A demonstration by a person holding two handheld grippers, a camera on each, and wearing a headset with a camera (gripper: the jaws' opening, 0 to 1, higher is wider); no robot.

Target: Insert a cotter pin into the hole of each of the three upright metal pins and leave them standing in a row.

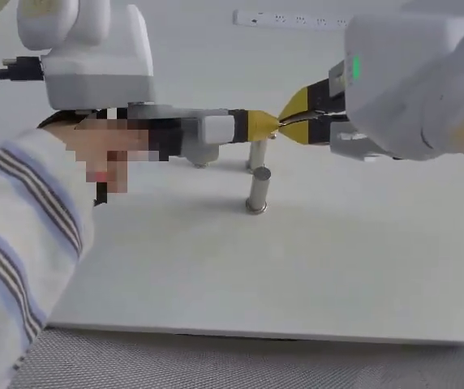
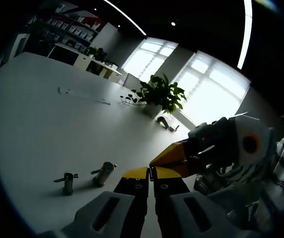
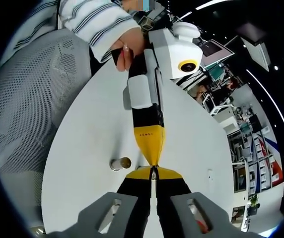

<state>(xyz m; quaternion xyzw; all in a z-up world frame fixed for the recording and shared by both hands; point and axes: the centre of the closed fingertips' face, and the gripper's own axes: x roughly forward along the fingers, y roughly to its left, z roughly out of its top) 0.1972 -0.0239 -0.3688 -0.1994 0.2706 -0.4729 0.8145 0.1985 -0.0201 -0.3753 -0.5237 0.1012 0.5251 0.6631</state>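
Note:
Three upright metal pins stand on the white table [image 1: 362, 267]. The nearest pin [image 1: 258, 188] is in front, a second pin [image 1: 256, 154] is behind it, and a third pin [image 1: 200, 162] is partly hidden under the left gripper. In the left gripper view, two pins [image 2: 67, 182] [image 2: 104, 173] carry a cross piece through the top. My left gripper [image 1: 274, 124] [image 2: 151, 172] and right gripper [image 1: 285, 121] [image 3: 153, 172] meet tip to tip above the pins. Both are shut on a thin cotter pin [image 1: 280, 122], which is barely visible. One pin [image 3: 119, 163] stands below the tips.
A power strip [image 1: 293, 18] lies at the table's far edge. The near edge of the table [image 1: 256, 334] meets a grey mesh surface [image 1: 216, 365]. A striped sleeve [image 1: 21, 235] covers the left foreground. A potted plant [image 2: 157, 96] stands far off.

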